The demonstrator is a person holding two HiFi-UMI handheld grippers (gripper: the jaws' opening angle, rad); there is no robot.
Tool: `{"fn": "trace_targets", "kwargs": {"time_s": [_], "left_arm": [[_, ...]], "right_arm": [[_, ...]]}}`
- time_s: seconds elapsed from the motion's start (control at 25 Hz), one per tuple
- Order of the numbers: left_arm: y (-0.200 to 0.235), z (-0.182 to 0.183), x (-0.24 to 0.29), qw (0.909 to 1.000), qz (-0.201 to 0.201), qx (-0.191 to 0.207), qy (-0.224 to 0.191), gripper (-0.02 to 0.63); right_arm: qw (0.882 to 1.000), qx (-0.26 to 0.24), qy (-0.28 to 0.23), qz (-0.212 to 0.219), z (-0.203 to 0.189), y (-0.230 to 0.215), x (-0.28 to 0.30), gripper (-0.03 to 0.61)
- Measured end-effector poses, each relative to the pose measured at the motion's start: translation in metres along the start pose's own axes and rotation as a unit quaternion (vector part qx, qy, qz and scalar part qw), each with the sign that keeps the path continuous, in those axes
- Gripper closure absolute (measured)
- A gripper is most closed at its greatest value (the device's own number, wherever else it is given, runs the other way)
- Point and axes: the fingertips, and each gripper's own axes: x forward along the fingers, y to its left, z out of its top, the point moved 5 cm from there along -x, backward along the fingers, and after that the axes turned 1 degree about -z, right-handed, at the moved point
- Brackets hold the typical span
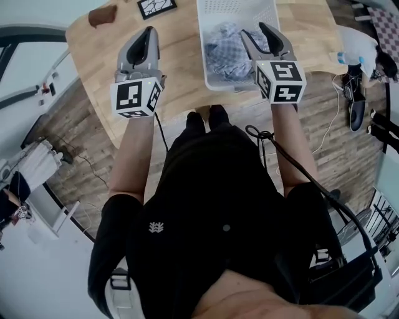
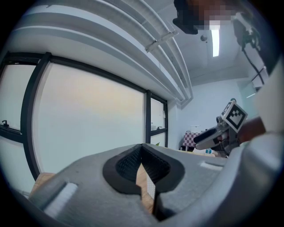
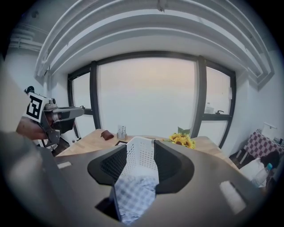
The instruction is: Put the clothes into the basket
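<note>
A white perforated basket (image 1: 207,43) stands on the round wooden table (image 1: 177,93), with blue checked clothes (image 1: 223,51) lying inside it. My right gripper (image 1: 258,33) hovers over the basket's right side, open, its jaws well apart with nothing pressed between them. In the right gripper view the basket (image 3: 141,153) and the checked cloth (image 3: 134,195) show below, through the gap of the right gripper (image 3: 141,170). My left gripper (image 1: 148,32) hangs over bare table to the left of the basket, shut and holding nothing. The left gripper view shows only a thin slit in the left gripper (image 2: 143,170).
A brown object (image 1: 101,15) and a black-framed picture (image 1: 156,7) lie at the table's far side. Sunflowers (image 3: 182,139) stand beyond the basket. A bottle (image 1: 349,58) sits off the table's right edge. The person's legs stand against the near table edge.
</note>
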Motion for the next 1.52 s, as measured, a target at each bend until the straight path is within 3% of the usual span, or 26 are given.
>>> {"fn": "trace_targets", "kwargs": {"time_s": [0.4,0.6,0.68,0.96,1.52], "left_arm": [[0.003,0.038,-0.008,0.9992,0.007,0.017,-0.036,0.615],[0.006,0.052,-0.018,0.9986,0.011,0.020,-0.047,0.615],[0.004,0.058,-0.023,0.9984,0.009,0.017,-0.054,0.615],[0.003,0.060,-0.039,0.9986,0.005,0.007,-0.052,0.615],[0.022,0.068,-0.043,0.9981,0.017,0.010,-0.058,0.615]], "right_arm": [[0.999,-0.005,-0.043,-0.003,0.035,0.004,-0.013,0.379],[0.997,0.022,-0.065,0.020,0.046,0.010,-0.017,0.388],[0.996,0.028,-0.077,0.028,0.050,0.011,-0.021,0.410],[0.993,0.018,-0.116,0.006,0.055,0.009,-0.039,0.583],[0.991,0.010,-0.134,-0.017,0.059,-0.001,-0.046,0.581]]}}
